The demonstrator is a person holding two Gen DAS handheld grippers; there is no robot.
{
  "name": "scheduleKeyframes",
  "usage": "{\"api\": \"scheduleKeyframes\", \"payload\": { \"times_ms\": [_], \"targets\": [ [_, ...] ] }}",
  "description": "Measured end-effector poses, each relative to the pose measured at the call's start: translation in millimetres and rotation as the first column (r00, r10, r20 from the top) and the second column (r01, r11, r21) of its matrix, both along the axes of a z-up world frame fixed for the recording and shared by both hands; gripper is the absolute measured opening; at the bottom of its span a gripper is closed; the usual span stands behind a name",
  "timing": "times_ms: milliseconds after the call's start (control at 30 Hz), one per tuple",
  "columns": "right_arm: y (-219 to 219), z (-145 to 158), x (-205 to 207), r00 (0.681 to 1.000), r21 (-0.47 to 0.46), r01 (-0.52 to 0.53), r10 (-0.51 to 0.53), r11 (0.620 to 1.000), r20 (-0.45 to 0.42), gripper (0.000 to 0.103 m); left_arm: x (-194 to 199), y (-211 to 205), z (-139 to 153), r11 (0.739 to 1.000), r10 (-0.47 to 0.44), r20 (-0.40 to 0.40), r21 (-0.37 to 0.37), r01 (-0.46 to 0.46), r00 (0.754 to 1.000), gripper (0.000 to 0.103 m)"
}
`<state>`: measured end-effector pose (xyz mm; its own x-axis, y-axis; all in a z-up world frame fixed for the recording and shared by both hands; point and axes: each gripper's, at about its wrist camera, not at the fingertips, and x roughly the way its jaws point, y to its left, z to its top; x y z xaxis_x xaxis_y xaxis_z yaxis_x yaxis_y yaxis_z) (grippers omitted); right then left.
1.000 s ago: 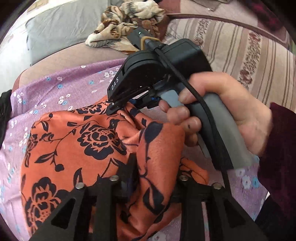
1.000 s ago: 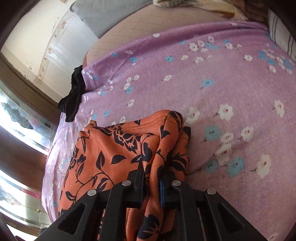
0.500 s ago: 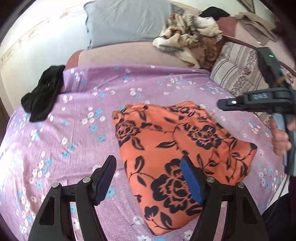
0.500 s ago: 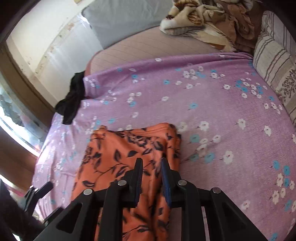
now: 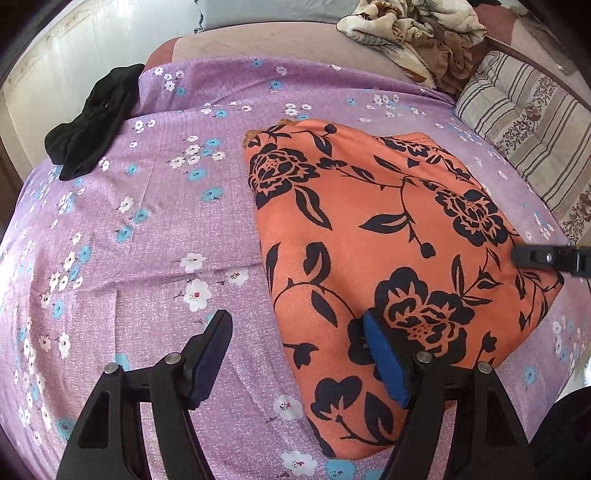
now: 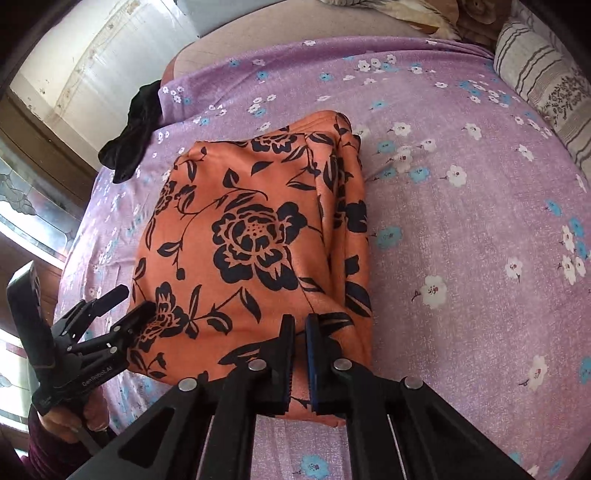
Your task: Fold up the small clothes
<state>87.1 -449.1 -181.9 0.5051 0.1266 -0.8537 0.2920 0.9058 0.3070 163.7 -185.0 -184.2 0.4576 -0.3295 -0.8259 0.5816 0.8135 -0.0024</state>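
Observation:
An orange garment with a black flower print point(image 5: 388, 236) lies folded flat on the purple flowered bed sheet point(image 5: 155, 221); it also shows in the right wrist view point(image 6: 251, 236). My left gripper point(image 5: 295, 354) is open, its jaws straddling the garment's near left edge, and is also seen in the right wrist view point(image 6: 122, 306). My right gripper point(image 6: 300, 347) is nearly shut with a narrow gap, low over the garment's near right corner; no cloth shows between its jaws. Its tip shows in the left wrist view point(image 5: 550, 256).
A black cloth point(image 5: 92, 122) lies at the sheet's far left edge, also in the right wrist view point(image 6: 129, 140). A crumpled beige patterned blanket point(image 5: 413, 29) and a striped cushion point(image 5: 528, 122) sit at the far right. A wall and window frame lie to the left.
Both grippers let go of the garment and pulled back. The garment now lies flat and folded. My left gripper has since moved closer to its near left edge.

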Motion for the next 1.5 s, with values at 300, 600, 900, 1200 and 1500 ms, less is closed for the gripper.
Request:
{"api": "scheduleKeyframes", "payload": {
  "times_ms": [300, 600, 900, 1200, 1500],
  "targets": [
    [-15.2, -19.7, 93.4, 0.995, -0.034, 0.044, -0.047, 0.998, -0.093, 0.006, 12.2, -0.3, -4.7, 0.999, -0.012, -0.075, -0.039, 0.009, 0.997, 0.077],
    [-23.8, -17.6, 156.2, 0.989, -0.080, 0.115, -0.121, 0.990, -0.080, 0.010, 17.9, 0.1, -6.2, 0.999, -0.002, -0.119, -0.053, -0.004, 0.993, 0.079],
    [10.1, 2.4, 189.1, 0.999, -0.048, 0.028, -0.030, 0.998, -0.025, 0.011, 17.2, -1.6, -5.1, 0.999, 0.003, -0.112, -0.046, -0.008, 0.994, 0.079],
    [38.8, -22.4, 206.5, 1.000, -0.024, -0.017, 0.016, 1.000, -0.020, 0.011, 13.9, -3.8, -3.2, 0.999, 0.001, -0.087, -0.035, -0.004, 0.996, 0.080],
    [16.1, 20.0, 106.8, 0.998, -0.071, 0.013, -0.009, 0.997, 0.059, 0.012, 10.0, -4.7, -2.4, 1.000, 0.007, -0.065, -0.024, -0.008, 0.998, 0.081]
  ]
}}
